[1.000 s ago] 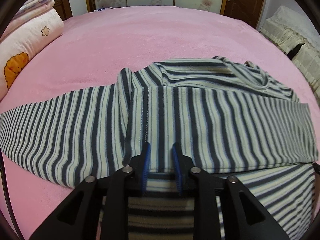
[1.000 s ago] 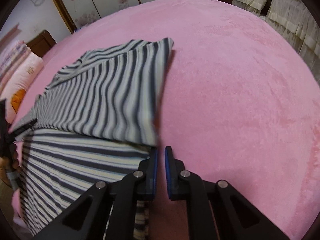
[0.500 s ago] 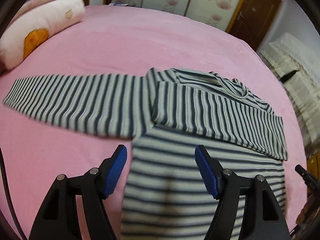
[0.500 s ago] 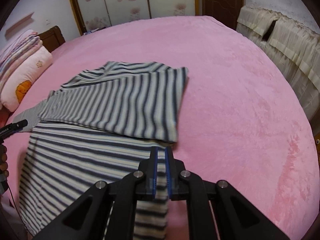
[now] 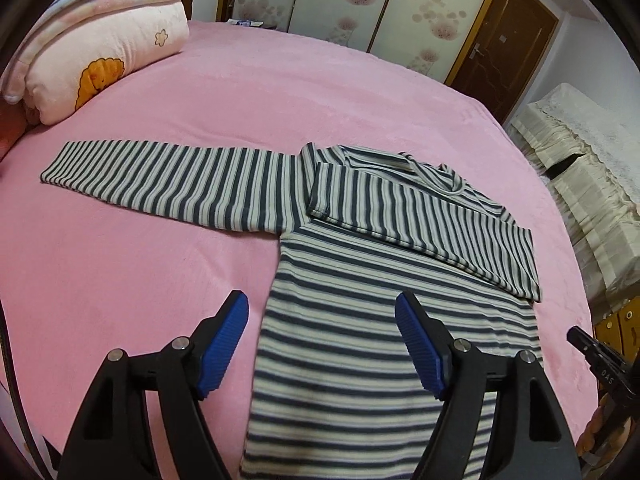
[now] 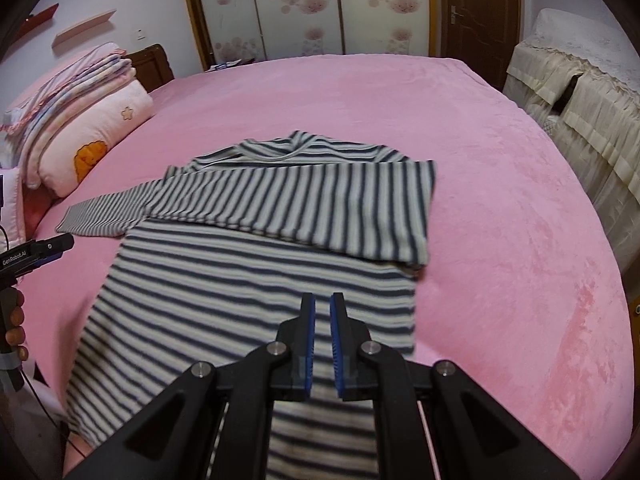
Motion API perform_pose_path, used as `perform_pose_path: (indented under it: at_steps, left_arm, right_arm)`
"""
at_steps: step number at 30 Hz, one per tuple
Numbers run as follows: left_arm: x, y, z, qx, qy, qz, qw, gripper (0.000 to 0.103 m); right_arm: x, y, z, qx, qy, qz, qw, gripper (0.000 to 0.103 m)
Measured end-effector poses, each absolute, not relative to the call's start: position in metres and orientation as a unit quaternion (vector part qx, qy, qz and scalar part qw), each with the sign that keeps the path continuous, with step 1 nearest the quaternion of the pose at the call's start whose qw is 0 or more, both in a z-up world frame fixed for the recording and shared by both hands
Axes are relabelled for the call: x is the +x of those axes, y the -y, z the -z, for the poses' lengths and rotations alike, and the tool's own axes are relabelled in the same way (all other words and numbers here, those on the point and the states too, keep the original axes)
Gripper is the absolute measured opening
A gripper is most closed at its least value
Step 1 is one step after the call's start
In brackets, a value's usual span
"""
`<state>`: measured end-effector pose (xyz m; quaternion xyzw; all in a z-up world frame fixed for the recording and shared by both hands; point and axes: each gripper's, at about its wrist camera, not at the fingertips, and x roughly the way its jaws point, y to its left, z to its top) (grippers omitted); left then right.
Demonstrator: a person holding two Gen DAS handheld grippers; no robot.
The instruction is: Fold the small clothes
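Note:
A navy and cream striped long-sleeve shirt (image 5: 360,320) lies flat on the pink bed, also in the right wrist view (image 6: 248,292). One sleeve (image 5: 420,216) is folded across the chest. The other sleeve (image 5: 172,184) lies stretched out to the left. My left gripper (image 5: 322,336) is open and empty, raised above the shirt's lower left body. My right gripper (image 6: 323,332) hovers over the shirt's lower right body, its blue pads nearly together with a thin gap and nothing between them.
The pink bedspread (image 5: 260,92) surrounds the shirt. A pink pillow and folded blankets (image 5: 100,48) sit at the far left. A cream covered cabinet (image 6: 580,100) stands beyond the bed's right edge. Wardrobe doors (image 6: 300,12) are at the back.
My left gripper let go of the folded sleeve, opened wide and pulled back and up. My right gripper drew back and rose over the shirt's body. The folded sleeve stays across the chest.

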<state>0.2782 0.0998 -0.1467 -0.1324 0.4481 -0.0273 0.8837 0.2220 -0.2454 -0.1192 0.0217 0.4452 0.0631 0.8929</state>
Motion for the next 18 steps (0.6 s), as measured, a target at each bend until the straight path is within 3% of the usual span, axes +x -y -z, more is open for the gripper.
perform_pose_path:
  at_steps: [18]
  left_arm:
    - [0.231, -0.132, 0.108, -0.136, -0.417, 0.059, 0.897, 0.078]
  right_arm:
    - [0.205, 0.151, 0.074, 0.004, -0.427, -0.103, 0.898, 0.008]
